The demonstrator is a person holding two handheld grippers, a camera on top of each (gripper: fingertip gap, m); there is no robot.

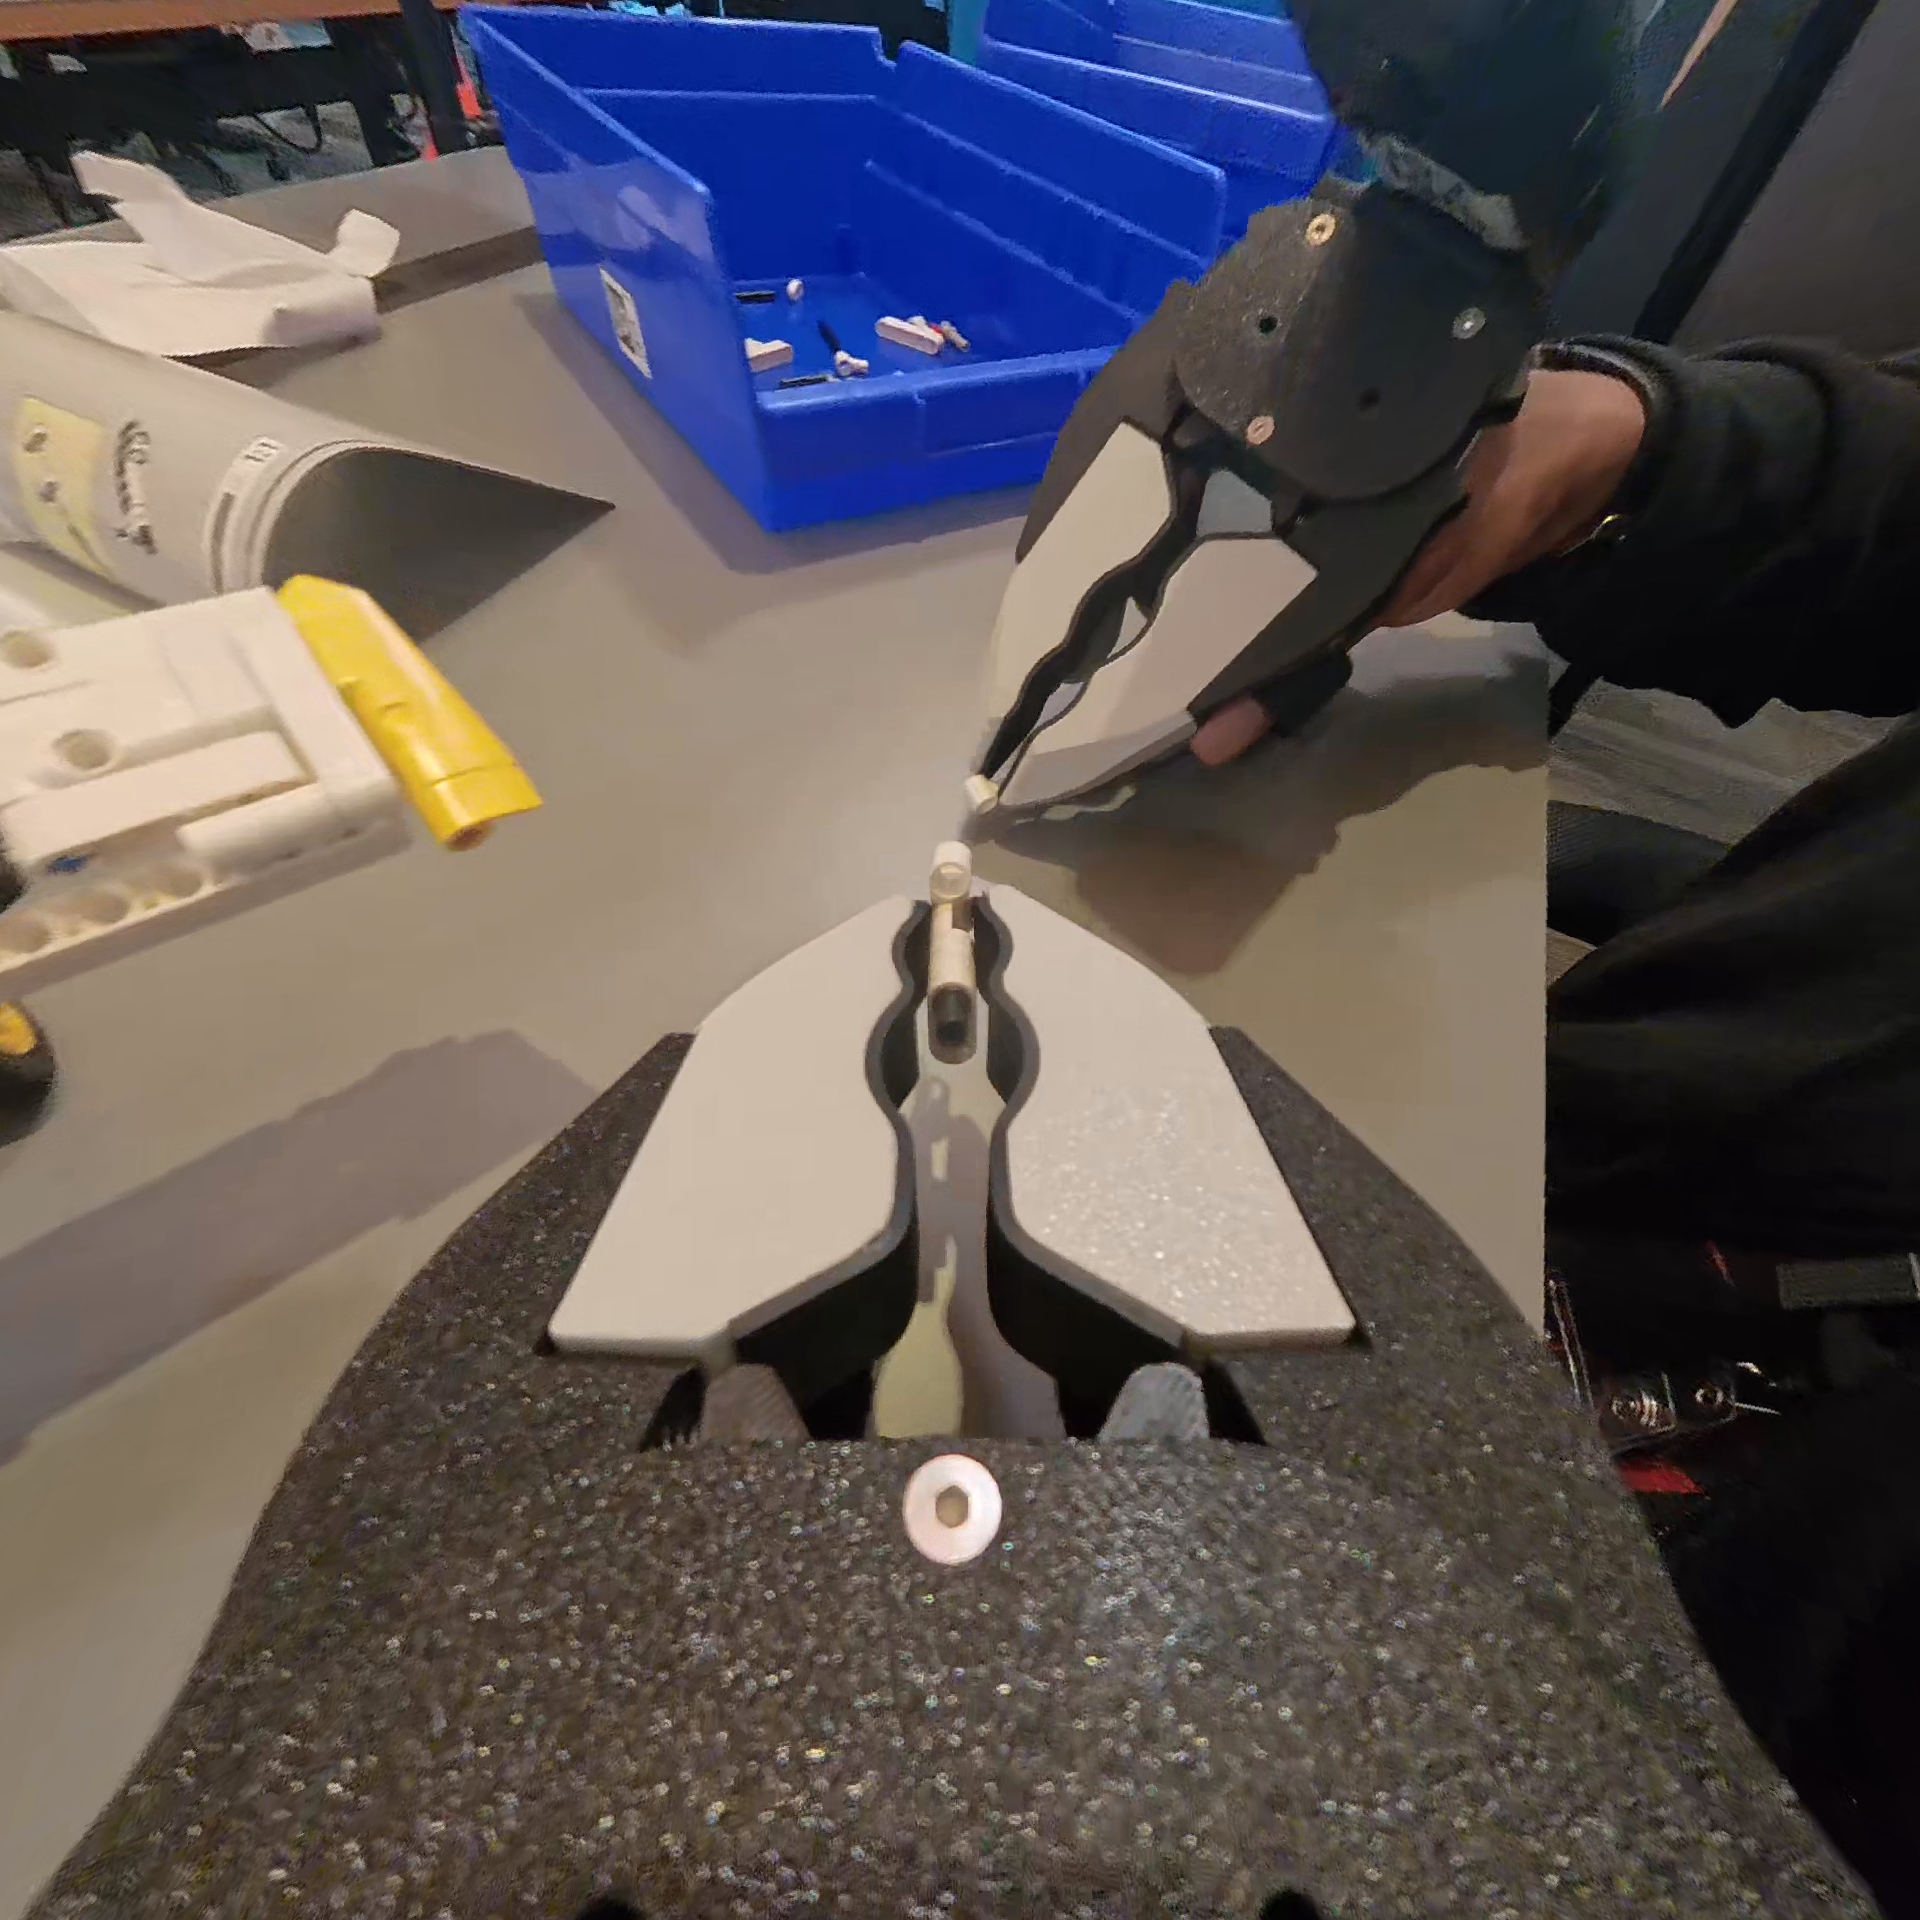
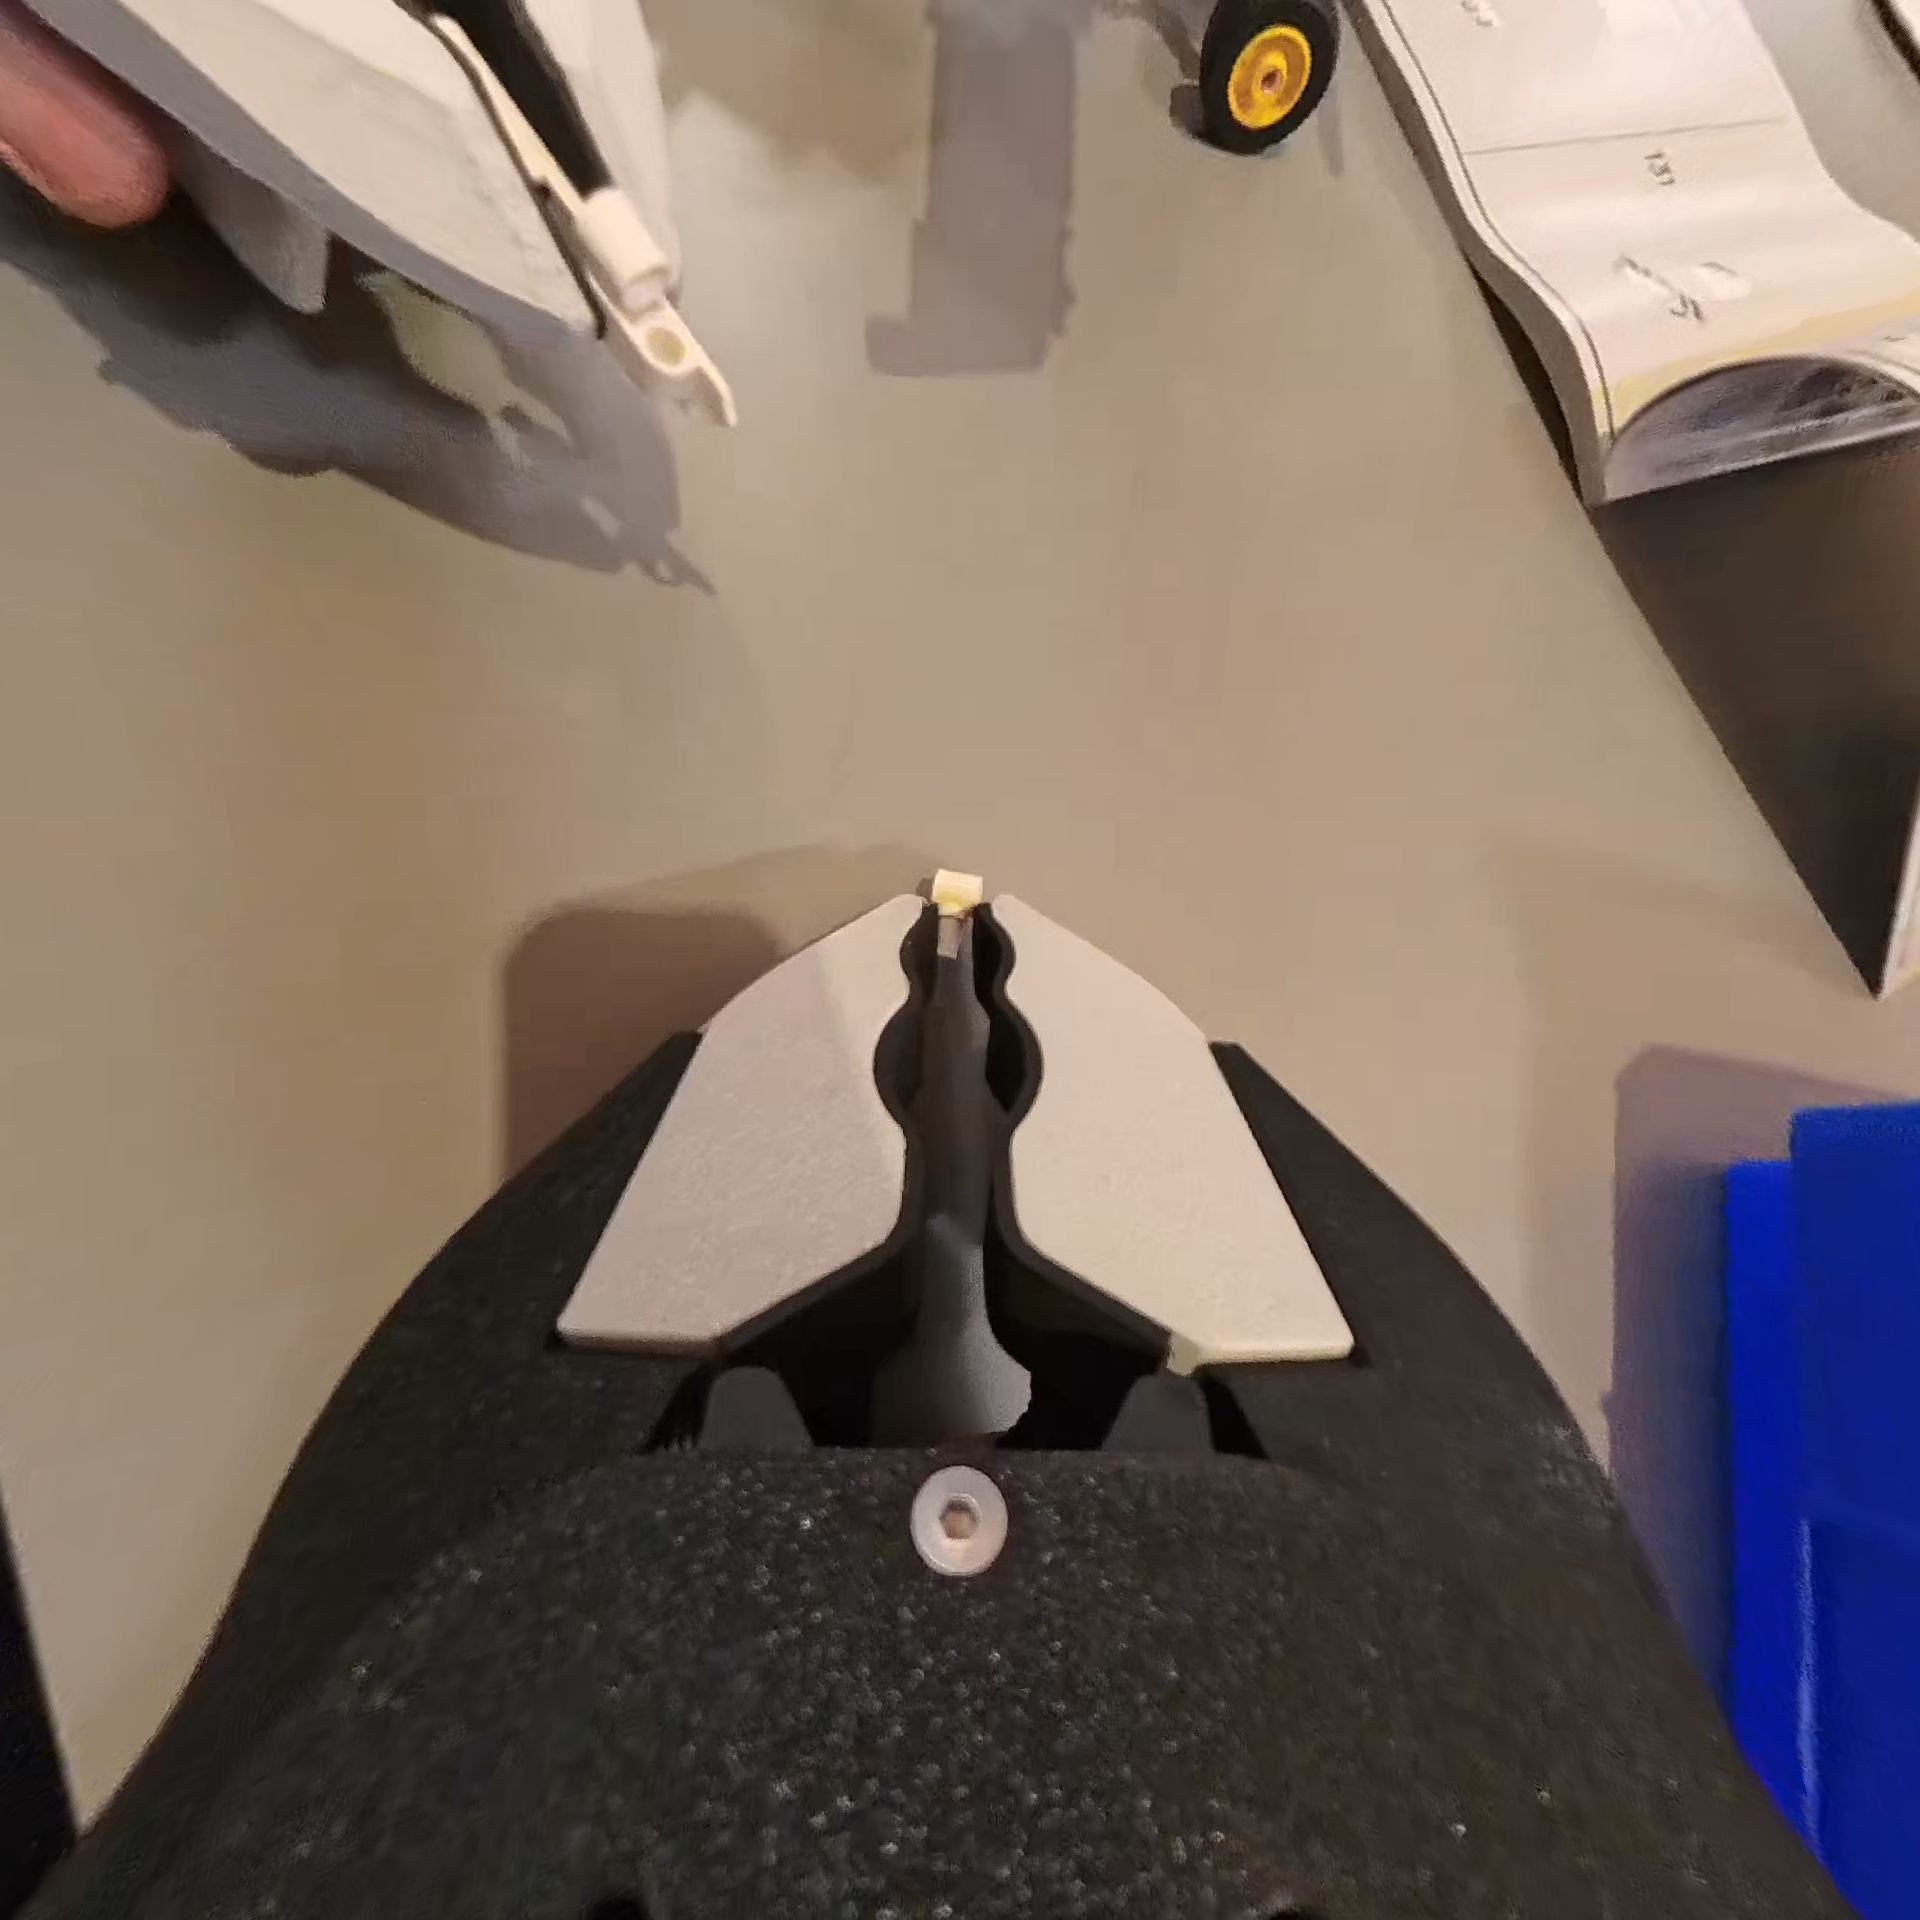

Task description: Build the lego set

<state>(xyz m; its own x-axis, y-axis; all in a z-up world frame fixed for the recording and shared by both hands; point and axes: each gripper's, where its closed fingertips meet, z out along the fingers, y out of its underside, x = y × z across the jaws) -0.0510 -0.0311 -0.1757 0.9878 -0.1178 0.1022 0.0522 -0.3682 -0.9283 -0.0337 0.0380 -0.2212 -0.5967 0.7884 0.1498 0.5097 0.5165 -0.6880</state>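
My left gripper (image 1: pixel 951 914) is shut on a slim white connector piece (image 1: pixel 951 956) with a round socket end that sticks out past the fingertips. It also shows in the right wrist view (image 2: pixel 649 281), held at the upper left. My right gripper (image 2: pixel 954 906) is shut on a small white peg (image 2: pixel 956 891) pinched at the very fingertips. In the left wrist view the right gripper (image 1: pixel 987 790) hangs just beyond my left fingertips, its peg (image 1: pixel 982 795) a short way from the connector's socket end. Both are above the grey table (image 1: pixel 727 707).
A blue bin (image 1: pixel 831 312) with several small parts stands at the back. A white and yellow block model (image 1: pixel 260 727) lies at the left, beside an open booklet (image 2: pixel 1662 260) and a yellow-hubbed black wheel (image 2: pixel 1262 73). A person's hand and dark sleeve (image 1: pixel 1714 520) are at the right. The tips of one gripper are about 9 centimetres away from the tips of the other.
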